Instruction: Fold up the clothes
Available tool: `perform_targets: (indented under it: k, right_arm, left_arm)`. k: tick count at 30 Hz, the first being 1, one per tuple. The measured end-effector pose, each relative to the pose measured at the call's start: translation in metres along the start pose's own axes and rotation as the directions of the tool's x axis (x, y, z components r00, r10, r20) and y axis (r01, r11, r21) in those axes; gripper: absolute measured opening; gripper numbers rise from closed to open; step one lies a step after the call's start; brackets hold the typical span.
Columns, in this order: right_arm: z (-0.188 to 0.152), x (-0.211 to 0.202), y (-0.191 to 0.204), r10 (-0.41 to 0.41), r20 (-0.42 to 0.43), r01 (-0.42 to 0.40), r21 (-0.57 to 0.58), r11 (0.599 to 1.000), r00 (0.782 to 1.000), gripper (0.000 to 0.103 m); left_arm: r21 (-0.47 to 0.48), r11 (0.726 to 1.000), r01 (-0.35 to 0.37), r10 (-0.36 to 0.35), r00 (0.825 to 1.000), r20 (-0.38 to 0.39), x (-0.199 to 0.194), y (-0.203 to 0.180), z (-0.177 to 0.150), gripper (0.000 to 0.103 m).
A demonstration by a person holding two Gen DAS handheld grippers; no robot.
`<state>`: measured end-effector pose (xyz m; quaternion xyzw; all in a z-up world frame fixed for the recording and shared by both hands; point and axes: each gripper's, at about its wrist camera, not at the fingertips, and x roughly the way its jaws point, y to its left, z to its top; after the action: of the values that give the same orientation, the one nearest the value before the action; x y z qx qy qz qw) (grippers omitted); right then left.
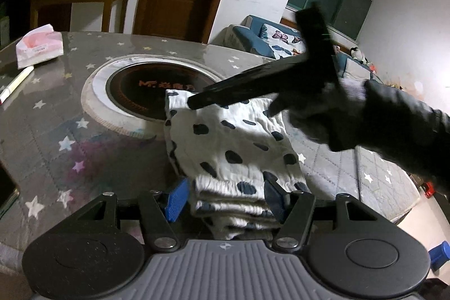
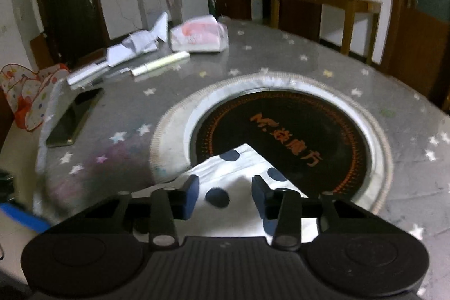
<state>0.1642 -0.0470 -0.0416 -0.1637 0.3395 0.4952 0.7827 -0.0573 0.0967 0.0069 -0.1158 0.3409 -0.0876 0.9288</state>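
Jaws of both grippers stand parted, neither clenched on anything: the left gripper (image 1: 225, 197) has its blue pads either side of the near, stacked edge of the folded garment (image 1: 230, 139), with a gap on the left pad's side; whether the right pad touches the cloth cannot be told. The right gripper (image 2: 225, 194) has its jaws released above the garment's far corner (image 2: 239, 165), cloth showing between and beneath the pads.

Table (image 1: 56, 131), round, covered in a grey star-printed cloth, extends ahead of and to both sides of the jaws. Round black hotplate (image 2: 284, 137) with orange lettering, set in the table's middle, lies just ahead of both jaws; the garment's far corner overlaps its rim. Garment: white with dark blue spots, folded into several layers, lying on the table directly before the left jaws.

Gloved hand (image 1: 360, 120), to the right of the left jaws, carries the right gripper over the garment. Tissue pack (image 2: 199, 35), far ahead-left of the right jaws. Phone (image 2: 74, 117), left of the right jaws. Pen (image 2: 160, 63), near the tissue pack.
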Motion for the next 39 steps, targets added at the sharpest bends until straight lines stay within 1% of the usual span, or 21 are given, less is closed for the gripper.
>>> perform_targets:
  k: [4, 5, 7, 10, 13, 15, 18, 20, 24, 27, 33, 39]
  right_arm:
    - [0.01, 0.03, -0.005, 0.009, -0.032, -0.008, 0.011, 1.0, 0.999, 0.042]
    - [0.011, 0.032, -0.007, 0.011, -0.027, -0.011, 0.015, 1.0, 1.0, 0.043]
    - [0.013, 0.023, -0.014, 0.005, 0.0, -0.005, 0.027, 1.0, 1.0, 0.049]
    - [0.014, 0.009, -0.035, -0.041, 0.02, 0.04, 0.059, 0.997, 0.999, 0.051]
    - [0.012, 0.004, -0.056, -0.08, 0.001, 0.079, 0.098, 0.992, 0.997, 0.052]
    - [0.005, 0.004, -0.068, -0.08, -0.019, 0.082, 0.13, 0.988, 0.997, 0.052]
    - [-0.005, 0.006, -0.077, -0.085, -0.04, 0.09, 0.16, 0.983, 0.996, 0.052]
    - [-0.012, 0.008, -0.08, -0.092, -0.054, 0.1, 0.173, 0.98, 0.994, 0.052]
    - [-0.018, 0.004, -0.076, -0.12, -0.059, 0.129, 0.171, 0.977, 0.991, 0.052]
    - [-0.021, 0.002, -0.071, -0.15, -0.065, 0.159, 0.164, 0.974, 0.986, 0.052]
    - [-0.026, -0.006, -0.063, -0.219, -0.083, 0.23, 0.151, 0.961, 0.972, 0.053]
    - [-0.033, -0.017, -0.055, -0.292, -0.096, 0.303, 0.122, 0.945, 0.952, 0.053]
  left_arm:
    - [-0.003, 1.0, -0.001, 0.001, 1.0, -0.017, -0.004, 0.005, -0.005, 0.063]
    - [-0.001, 1.0, 0.001, -0.001, 1.0, -0.025, -0.005, 0.006, -0.007, 0.063]
    - [0.011, 1.0, 0.007, -0.007, 0.999, -0.043, -0.005, 0.006, -0.01, 0.063]
    - [0.029, 0.999, 0.018, -0.016, 0.997, -0.073, -0.001, 0.004, -0.016, 0.063]
    - [0.036, 0.999, 0.022, -0.018, 0.994, -0.103, 0.007, 0.001, -0.022, 0.062]
    - [0.04, 0.999, 0.019, -0.014, 0.993, -0.12, 0.013, 0.0, -0.025, 0.062]
    - [0.049, 0.999, -0.013, 0.019, 0.992, -0.129, 0.02, -0.001, -0.026, 0.061]
    - [0.058, 0.998, -0.036, 0.042, 0.992, -0.121, 0.021, 0.0, -0.025, 0.06]
    - [0.067, 0.996, -0.059, 0.067, 0.991, -0.118, 0.024, 0.004, -0.023, 0.06]
    - [0.084, 0.992, -0.092, 0.101, 0.989, -0.112, 0.026, 0.004, -0.02, 0.06]
    - [0.082, 0.984, -0.161, 0.169, 0.98, -0.105, 0.034, 0.016, -0.011, 0.059]
    - [0.088, 0.974, -0.21, 0.218, 0.971, -0.095, 0.045, 0.023, 0.0, 0.059]
